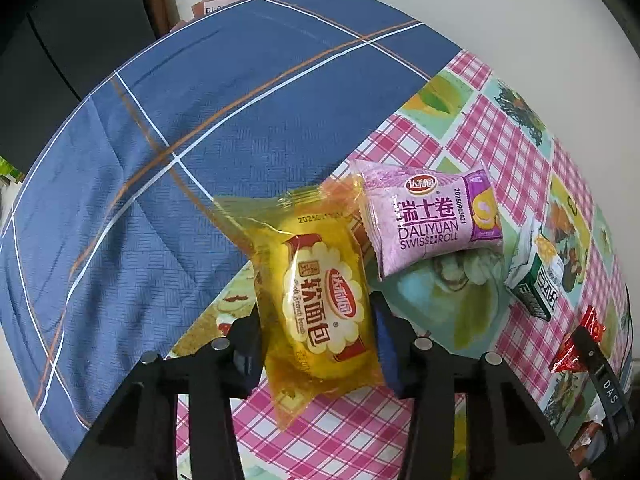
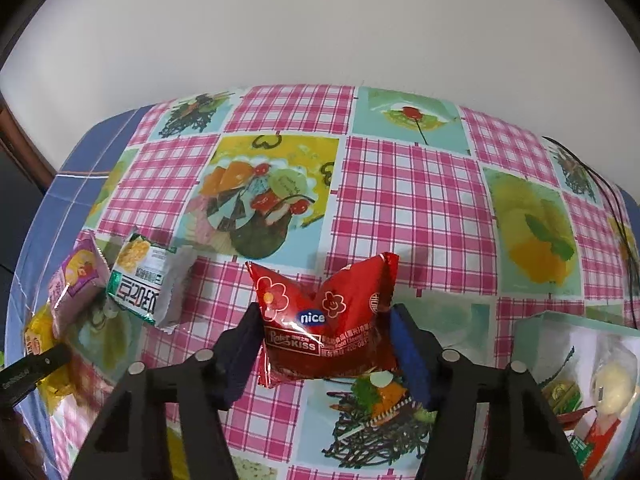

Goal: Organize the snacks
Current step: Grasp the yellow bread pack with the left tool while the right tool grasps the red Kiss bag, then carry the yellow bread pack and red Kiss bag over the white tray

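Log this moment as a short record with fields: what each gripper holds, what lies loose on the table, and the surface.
left gripper: shut on yellow soft bread packet
right gripper: shut on red snack packet
loose on table: purple Swiss roll packet; green and white packet beside it
surface: pink checked tablecloth over blue plaid cloth
at right edge: light box with more items, contents unclear

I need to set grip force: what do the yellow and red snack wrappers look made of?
Yellow bread packet: seemingly thin clear-tinted plastic film; the bun shows through. Red packet: apparently glossy, opaque foil-like film, with bright glints and creases. Both look soft and crushable.
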`<act>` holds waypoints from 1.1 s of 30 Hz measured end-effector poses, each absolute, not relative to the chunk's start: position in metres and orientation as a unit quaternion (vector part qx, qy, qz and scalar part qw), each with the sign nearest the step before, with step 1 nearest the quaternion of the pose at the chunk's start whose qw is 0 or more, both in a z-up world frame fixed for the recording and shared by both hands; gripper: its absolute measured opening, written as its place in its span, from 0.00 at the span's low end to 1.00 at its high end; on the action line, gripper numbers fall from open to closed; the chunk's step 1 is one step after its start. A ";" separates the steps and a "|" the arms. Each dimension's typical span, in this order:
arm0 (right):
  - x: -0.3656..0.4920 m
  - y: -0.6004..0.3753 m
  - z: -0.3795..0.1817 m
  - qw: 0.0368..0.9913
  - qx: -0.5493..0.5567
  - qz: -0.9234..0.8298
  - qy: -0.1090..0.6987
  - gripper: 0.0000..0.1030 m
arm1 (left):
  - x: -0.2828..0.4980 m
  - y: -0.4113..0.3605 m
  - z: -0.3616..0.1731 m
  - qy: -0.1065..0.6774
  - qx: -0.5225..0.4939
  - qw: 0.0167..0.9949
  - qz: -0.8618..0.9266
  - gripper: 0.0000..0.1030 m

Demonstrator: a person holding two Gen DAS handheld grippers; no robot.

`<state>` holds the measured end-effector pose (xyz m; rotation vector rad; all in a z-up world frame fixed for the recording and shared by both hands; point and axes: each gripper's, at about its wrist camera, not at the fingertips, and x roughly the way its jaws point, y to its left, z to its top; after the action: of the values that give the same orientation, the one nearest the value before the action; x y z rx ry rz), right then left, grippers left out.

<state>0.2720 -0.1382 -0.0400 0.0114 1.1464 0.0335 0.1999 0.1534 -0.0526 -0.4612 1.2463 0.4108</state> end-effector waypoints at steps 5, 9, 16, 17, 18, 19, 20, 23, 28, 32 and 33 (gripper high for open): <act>0.262 -0.141 -0.037 0.840 0.012 0.014 0.542 0.57 | 0.190 0.154 -0.047 0.573 -0.214 0.768 0.193 0.43; 0.250 -0.144 -0.031 0.841 0.018 0.013 0.541 0.57 | 0.184 0.147 -0.040 0.570 -0.215 0.769 0.192 0.42; 0.219 -0.150 -0.017 0.843 0.023 0.014 0.537 0.57 | 0.171 0.123 -0.021 0.566 -0.207 0.780 0.170 0.42; 0.215 -0.151 -0.015 0.844 0.023 0.014 0.536 0.57 | 0.169 0.118 -0.017 0.565 -0.206 0.782 0.165 0.42; 0.211 -0.152 -0.012 0.845 0.023 0.015 0.535 0.57 | 0.169 0.114 -0.014 0.565 -0.205 0.783 0.162 0.42; 0.207 -0.152 -0.010 0.845 0.024 0.014 0.534 0.57 | 0.167 0.110 -0.012 0.564 -0.203 0.785 0.158 0.42; 0.202 -0.154 -0.007 0.845 0.026 0.013 0.534 0.57 | 0.166 0.106 -0.009 0.563 -0.201 0.787 0.154 0.42; 0.189 -0.158 0.000 0.847 0.032 0.012 0.531 0.57 | 0.161 0.088 -0.001 0.559 -0.196 0.794 0.139 0.42; 0.170 -0.168 0.011 0.848 0.043 0.004 0.528 0.57 | 0.148 0.056 0.011 0.555 -0.185 0.803 0.114 0.42; 0.157 -0.179 0.024 0.851 0.046 -0.004 0.523 0.57 | 0.145 0.032 0.022 0.547 -0.174 0.813 0.092 0.42; 0.154 -0.181 0.028 0.852 0.047 -0.004 0.522 0.57 | 0.142 0.024 0.026 0.546 -0.168 0.816 0.088 0.42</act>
<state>0.1541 -0.1812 0.0277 0.0982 1.0982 -0.0094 0.1425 0.0242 0.0262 -0.3577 1.1634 0.1881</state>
